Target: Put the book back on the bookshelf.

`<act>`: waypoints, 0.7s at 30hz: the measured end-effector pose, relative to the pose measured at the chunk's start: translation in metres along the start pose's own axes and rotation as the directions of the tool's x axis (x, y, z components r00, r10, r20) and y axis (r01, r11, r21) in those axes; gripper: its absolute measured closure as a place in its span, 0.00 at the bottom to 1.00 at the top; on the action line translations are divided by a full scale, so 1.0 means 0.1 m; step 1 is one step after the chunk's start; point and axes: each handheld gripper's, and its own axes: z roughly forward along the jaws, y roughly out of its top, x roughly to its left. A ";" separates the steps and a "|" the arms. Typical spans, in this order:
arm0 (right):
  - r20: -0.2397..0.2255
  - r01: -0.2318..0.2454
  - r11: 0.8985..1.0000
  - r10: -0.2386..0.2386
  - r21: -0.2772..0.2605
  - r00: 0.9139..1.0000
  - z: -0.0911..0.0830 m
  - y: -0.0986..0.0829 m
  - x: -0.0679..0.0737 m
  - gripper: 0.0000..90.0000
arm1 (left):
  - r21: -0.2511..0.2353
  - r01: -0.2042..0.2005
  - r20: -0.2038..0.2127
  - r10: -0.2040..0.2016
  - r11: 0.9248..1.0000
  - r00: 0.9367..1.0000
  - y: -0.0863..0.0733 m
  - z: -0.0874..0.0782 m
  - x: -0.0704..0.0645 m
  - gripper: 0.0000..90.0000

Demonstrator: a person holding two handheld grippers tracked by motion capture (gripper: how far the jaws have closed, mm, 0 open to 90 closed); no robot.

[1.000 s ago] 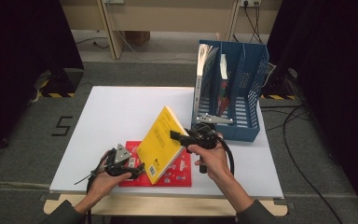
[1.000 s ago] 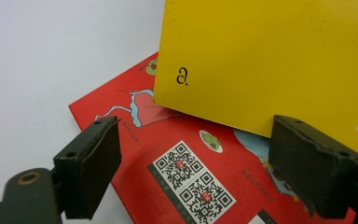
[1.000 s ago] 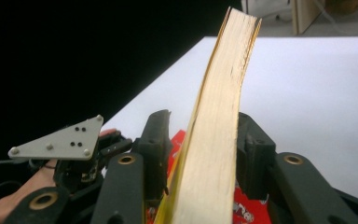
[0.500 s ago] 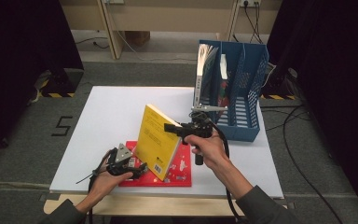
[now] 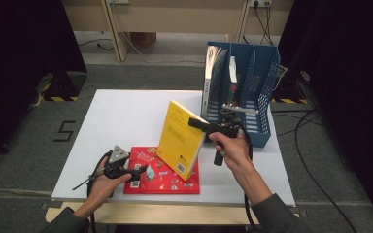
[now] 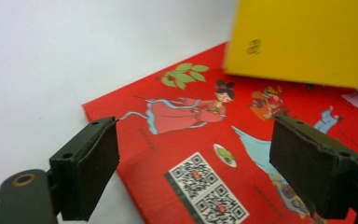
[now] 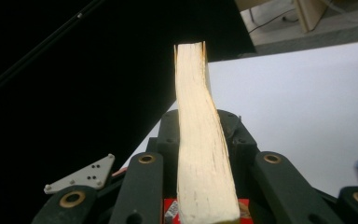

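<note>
A yellow book (image 5: 180,138) stands steeply tilted, its lower corner resting on a red picture book (image 5: 165,184) that lies flat near the table's front edge. My right gripper (image 5: 200,124) is shut on the yellow book's upper right edge. In the right gripper view the cream page edge (image 7: 200,140) runs up between the jaws. My left gripper (image 5: 143,172) hovers open over the red book's left end. In the left gripper view its pads (image 6: 91,172) straddle the red cover (image 6: 191,135), with the yellow book (image 6: 303,42) behind.
A blue file rack (image 5: 260,104) stands at the back right of the white table (image 5: 126,116), holding a book and some papers. Bare tabletop lies to the left and behind the books. Cables trail on the floor at the right.
My right gripper has raised the yellow book from a low slant to nearly upright and shifted slightly toward the rack. The left gripper has stayed in place.
</note>
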 end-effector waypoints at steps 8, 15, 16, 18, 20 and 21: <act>0.038 -0.008 0.998 0.011 -0.065 0.999 -0.36 0.09 -0.03 0.81 | -0.034 0.110 -0.031 -0.111 0.993 0.993 -0.01 -0.10 0.36 0.17; 0.060 0.000 0.996 0.005 -0.085 0.998 -0.55 0.09 -0.06 0.81 | -0.074 0.166 -0.113 -0.173 0.983 0.978 -0.07 -0.19 0.66 0.17; 0.065 -0.001 0.996 0.007 -0.085 0.998 -0.55 0.09 -0.05 0.81 | -0.069 0.163 -0.119 -0.171 0.984 0.978 -0.08 -0.20 0.67 0.17; 0.066 0.009 0.996 -0.003 -0.088 0.998 -0.54 0.09 -0.06 0.81 | -0.068 0.148 -0.121 -0.155 0.987 0.980 -0.08 -0.19 0.66 0.17; 0.075 0.019 0.996 -0.012 -0.084 0.997 -0.51 0.08 -0.05 0.81 | -0.068 0.125 -0.128 -0.133 0.990 0.983 -0.07 -0.18 0.63 0.17; 0.079 0.025 0.997 -0.019 -0.076 0.997 -0.49 0.07 -0.03 0.81 | -0.066 0.121 -0.125 -0.128 0.991 0.984 -0.07 -0.18 0.62 0.17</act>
